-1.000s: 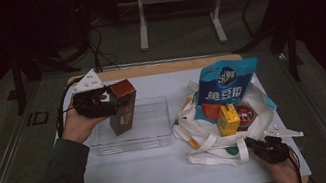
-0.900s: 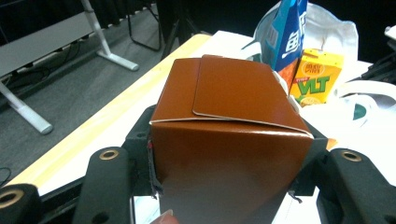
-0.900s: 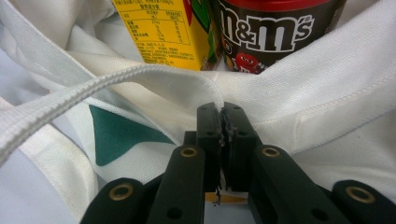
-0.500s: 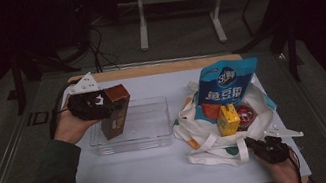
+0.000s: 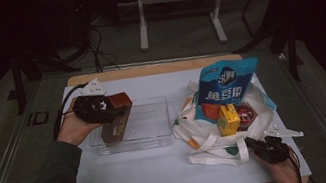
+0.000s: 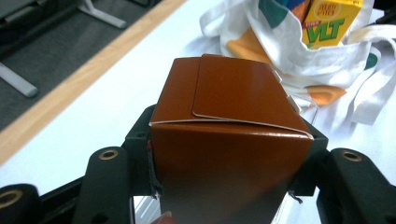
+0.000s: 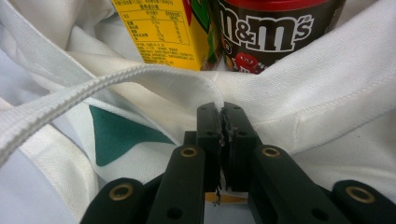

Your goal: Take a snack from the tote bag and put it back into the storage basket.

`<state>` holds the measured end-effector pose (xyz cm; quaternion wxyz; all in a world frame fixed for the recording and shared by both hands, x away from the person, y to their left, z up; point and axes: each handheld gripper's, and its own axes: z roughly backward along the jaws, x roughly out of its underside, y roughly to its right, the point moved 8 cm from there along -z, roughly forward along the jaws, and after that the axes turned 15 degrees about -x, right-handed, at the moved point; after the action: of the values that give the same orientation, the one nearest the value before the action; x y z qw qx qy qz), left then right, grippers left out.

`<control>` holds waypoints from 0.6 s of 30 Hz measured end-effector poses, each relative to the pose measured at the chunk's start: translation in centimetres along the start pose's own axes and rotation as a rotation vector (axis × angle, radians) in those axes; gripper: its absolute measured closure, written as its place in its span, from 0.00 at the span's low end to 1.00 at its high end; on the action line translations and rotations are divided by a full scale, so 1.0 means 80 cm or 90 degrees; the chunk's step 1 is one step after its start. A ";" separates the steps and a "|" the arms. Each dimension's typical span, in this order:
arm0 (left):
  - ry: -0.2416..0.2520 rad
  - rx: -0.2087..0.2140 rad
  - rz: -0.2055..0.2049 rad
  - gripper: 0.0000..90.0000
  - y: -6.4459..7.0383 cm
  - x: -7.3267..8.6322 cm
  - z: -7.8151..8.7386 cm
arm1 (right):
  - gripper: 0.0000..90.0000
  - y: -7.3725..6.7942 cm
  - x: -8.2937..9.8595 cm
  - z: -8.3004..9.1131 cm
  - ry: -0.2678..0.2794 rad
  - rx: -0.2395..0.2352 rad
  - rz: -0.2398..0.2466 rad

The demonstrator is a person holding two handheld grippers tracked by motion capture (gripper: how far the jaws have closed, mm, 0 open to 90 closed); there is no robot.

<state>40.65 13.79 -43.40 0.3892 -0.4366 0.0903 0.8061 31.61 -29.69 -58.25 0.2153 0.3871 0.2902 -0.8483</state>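
Nearest the person, at the front right of the white worktop [image 5: 165, 172], the right gripper [image 5: 265, 147] has its jaws pressed fully together on the front edge of a white cloth tote bag [image 5: 210, 139]. In the right gripper view the cloth of the bag is pinched between the jaws, with a white strap [image 7: 93, 88] curving just beyond them. Standing in the bag behind the pinch are a yellow drink carton [image 5: 228, 119] and a dark M&M's tub [image 5: 245, 115], touching each other. A blue snack bag [image 5: 223, 86] stands behind them.

Farther off, at the left, the left gripper [image 5: 103, 111] holds a brown cardboard box [image 5: 117, 117]. In the left gripper view the jaws clamp the box [image 6: 229, 140] on both of its sides, and its folded top flap faces the camera. The box is tilted, with its lower end inside the left part of a clear plastic bin [image 5: 151, 124] that sits between the two hands; I cannot tell whether it touches the bin's floor.

The step in hand seems to be unpacking the bag into the bin, with the box being set down. The next move likely calls for lowering the box until it rests flat, then opening the left jaws and lifting clear, while the right gripper steadies the bag.
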 end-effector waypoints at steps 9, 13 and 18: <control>-0.031 0.058 -0.001 0.45 0.019 -0.001 -0.024 | 0.96 0.000 0.000 0.000 0.000 0.000 0.000; -0.030 0.109 -0.002 0.42 0.036 -0.008 -0.036 | 0.96 0.000 0.000 0.000 0.000 0.000 0.000; -0.042 0.134 -0.008 0.41 0.055 -0.012 -0.054 | 0.96 0.000 0.000 0.000 0.001 -0.002 -0.001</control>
<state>40.63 8.17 -46.08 0.4407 -0.3671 0.1591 0.8036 31.62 -29.70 -58.25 0.2149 0.3870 0.2917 -0.8479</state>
